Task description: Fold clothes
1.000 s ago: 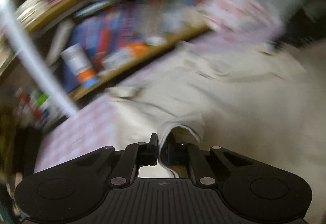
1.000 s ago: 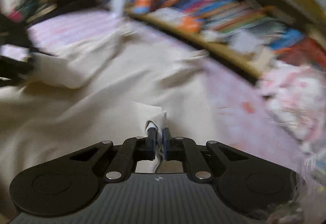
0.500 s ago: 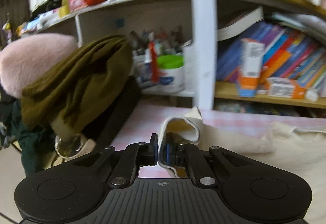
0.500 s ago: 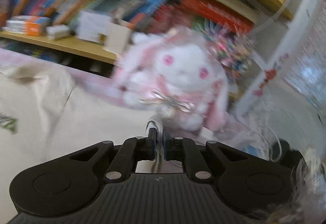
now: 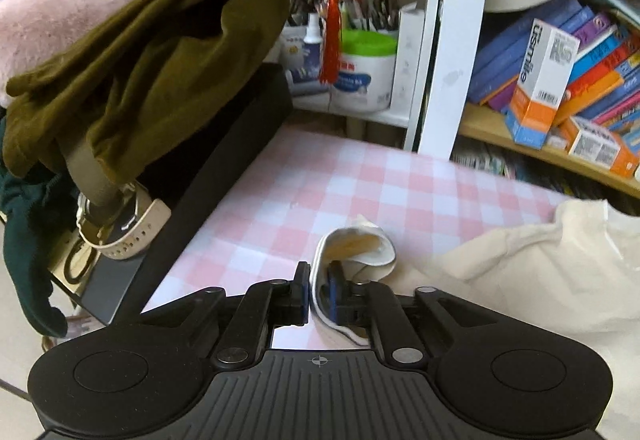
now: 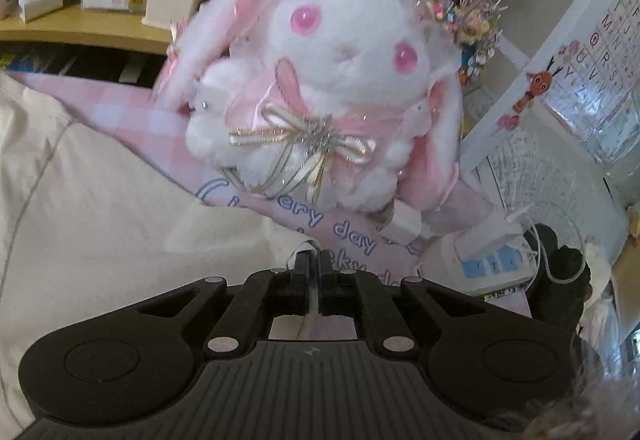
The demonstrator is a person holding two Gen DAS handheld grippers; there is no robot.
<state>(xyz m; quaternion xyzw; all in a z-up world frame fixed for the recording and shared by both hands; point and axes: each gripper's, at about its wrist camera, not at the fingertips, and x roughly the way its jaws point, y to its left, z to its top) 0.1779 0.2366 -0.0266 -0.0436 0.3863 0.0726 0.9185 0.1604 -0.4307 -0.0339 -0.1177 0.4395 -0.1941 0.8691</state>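
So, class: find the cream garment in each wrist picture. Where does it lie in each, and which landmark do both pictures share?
Left wrist view: the cream garment fills the lower right, a rolled edge between the left hand-held gripper pads.
Right wrist view: it covers the left and lower middle, an edge pinched in the right hand-held gripper.
Shared landmark: the pink checked tablecloth beneath it.

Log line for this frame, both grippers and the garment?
left gripper: cream garment hem between jaws, just been opening | right gripper: shut on garment edge | surface: pink checked cloth
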